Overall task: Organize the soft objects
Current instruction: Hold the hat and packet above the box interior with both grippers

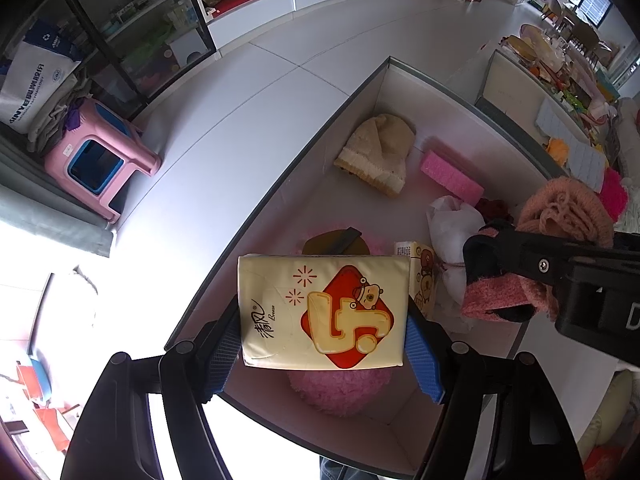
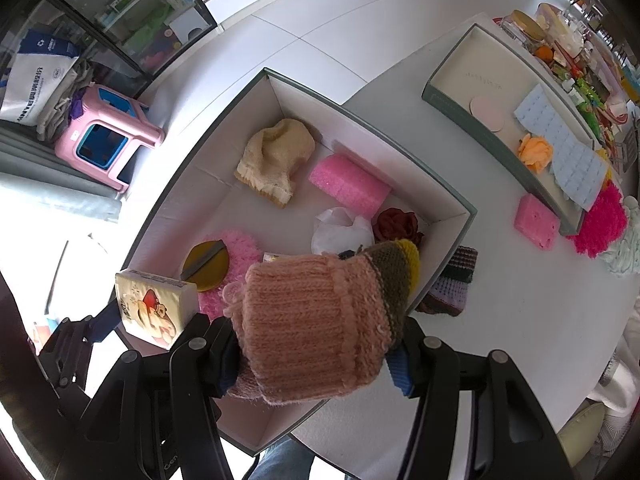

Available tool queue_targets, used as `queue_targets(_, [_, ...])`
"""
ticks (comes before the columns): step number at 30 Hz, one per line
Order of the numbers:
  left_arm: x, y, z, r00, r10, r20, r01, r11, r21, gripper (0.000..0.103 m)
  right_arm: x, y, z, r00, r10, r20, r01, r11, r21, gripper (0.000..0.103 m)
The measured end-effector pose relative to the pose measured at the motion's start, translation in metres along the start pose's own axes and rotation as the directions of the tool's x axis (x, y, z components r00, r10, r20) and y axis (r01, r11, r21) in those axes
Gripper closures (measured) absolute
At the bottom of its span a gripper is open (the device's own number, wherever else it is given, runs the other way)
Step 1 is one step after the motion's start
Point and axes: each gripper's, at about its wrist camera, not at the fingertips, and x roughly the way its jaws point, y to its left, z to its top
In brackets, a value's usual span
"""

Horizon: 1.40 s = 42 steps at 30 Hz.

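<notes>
My left gripper [image 1: 324,344] points down over the big white box [image 1: 280,184], its blue pads [image 1: 424,360] pinching a cream tissue pack [image 1: 324,312] by its two short sides; the pack hangs above the box's near corner, over a fluffy pink pad [image 1: 340,392] that lies on the box floor. My right gripper [image 2: 316,364] points down too and is clamped on a pink knitted hat [image 2: 312,320] with a brown and yellow band, held above the box's edge at about 5 o'clock in the right wrist view. In that view the tissue pack sits at 8 o'clock from the hat, near it but apart. Inside the box lie a cream knitted hat [image 2: 276,156] toward 12 o'clock, a pink sponge [image 2: 348,184] just beside it at 1 o'clock, a white plastic bag [image 2: 340,232] and a dark red cloth flower [image 2: 400,224] near the middle. Outside the box, on the table [image 2: 500,300], a striped knitted piece [image 2: 452,288] rests against the box wall at 3 o'clock, and a second pink sponge [image 2: 536,220] lies further out beside a shallow grey tray [image 2: 452,100]
</notes>
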Motion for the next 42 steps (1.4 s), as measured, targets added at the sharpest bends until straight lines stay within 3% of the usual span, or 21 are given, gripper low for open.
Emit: queue_targets(42, [-0.0013,0.0002,-0.0008,1.000,0.016,-0.004,-0.016,1.000,-0.003,0.028,-0.0025,0.0004,0.0041,1.000,-0.006,0.013,0.006,1.000,-0.013,0.040])
